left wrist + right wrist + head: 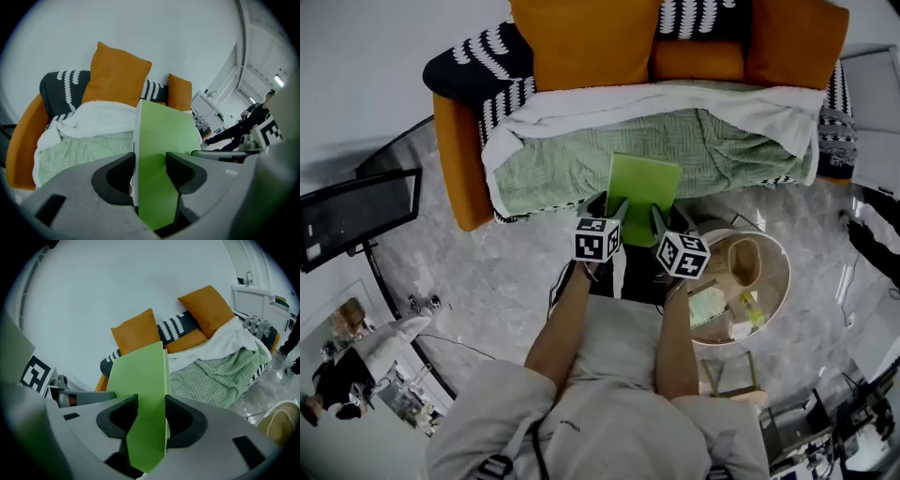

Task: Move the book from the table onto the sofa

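Gripping the green book [164, 136] along its near edge, my left claw [150, 164] is clamped on the cover. My right claw [152, 411] is closed on the same edge just beside it, so the book stands upright between the two. It is off the round table [778, 281] at my right and hangs in the air at the front edge of the sofa [455, 178], over the green blanket [722, 155]. Lifting and carrying look done. Setting it on the seat and letting go remain, I judge.
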A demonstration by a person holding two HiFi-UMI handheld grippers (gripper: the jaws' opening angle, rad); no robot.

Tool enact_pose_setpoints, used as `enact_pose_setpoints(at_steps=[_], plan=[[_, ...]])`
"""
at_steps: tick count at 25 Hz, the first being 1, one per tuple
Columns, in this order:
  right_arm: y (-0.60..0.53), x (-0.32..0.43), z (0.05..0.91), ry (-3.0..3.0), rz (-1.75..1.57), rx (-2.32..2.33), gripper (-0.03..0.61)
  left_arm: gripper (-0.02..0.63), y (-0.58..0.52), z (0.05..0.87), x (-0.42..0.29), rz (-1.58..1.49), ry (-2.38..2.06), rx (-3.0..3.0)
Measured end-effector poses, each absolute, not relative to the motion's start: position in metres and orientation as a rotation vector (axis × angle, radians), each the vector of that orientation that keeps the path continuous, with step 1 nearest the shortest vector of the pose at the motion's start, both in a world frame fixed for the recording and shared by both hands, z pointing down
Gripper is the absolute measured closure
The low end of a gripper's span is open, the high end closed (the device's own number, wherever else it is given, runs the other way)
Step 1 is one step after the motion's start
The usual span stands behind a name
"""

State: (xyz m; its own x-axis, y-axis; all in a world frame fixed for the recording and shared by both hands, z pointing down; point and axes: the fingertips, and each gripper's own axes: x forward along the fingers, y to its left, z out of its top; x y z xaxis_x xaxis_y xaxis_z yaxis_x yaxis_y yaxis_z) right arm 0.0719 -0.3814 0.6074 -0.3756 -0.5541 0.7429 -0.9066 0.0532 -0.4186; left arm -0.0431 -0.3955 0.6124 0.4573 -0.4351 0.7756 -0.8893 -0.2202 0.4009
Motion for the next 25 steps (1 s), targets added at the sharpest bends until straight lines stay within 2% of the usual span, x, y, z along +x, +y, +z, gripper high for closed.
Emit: enact_pose_setpoints(at_steps=[8, 25], plan=[[-0.381, 0.064, 0.684, -1.807, 1.386, 1.509, 0.397, 0.391, -0.403, 0.689, -0.051, 0.725, -1.020, 1.799], [-0.425, 0.042, 0.799, -1.761, 1.441, 1.559, 0.411, 0.394, -0.461, 0.806, -0.068, 0.848, -0.852, 1.863]])
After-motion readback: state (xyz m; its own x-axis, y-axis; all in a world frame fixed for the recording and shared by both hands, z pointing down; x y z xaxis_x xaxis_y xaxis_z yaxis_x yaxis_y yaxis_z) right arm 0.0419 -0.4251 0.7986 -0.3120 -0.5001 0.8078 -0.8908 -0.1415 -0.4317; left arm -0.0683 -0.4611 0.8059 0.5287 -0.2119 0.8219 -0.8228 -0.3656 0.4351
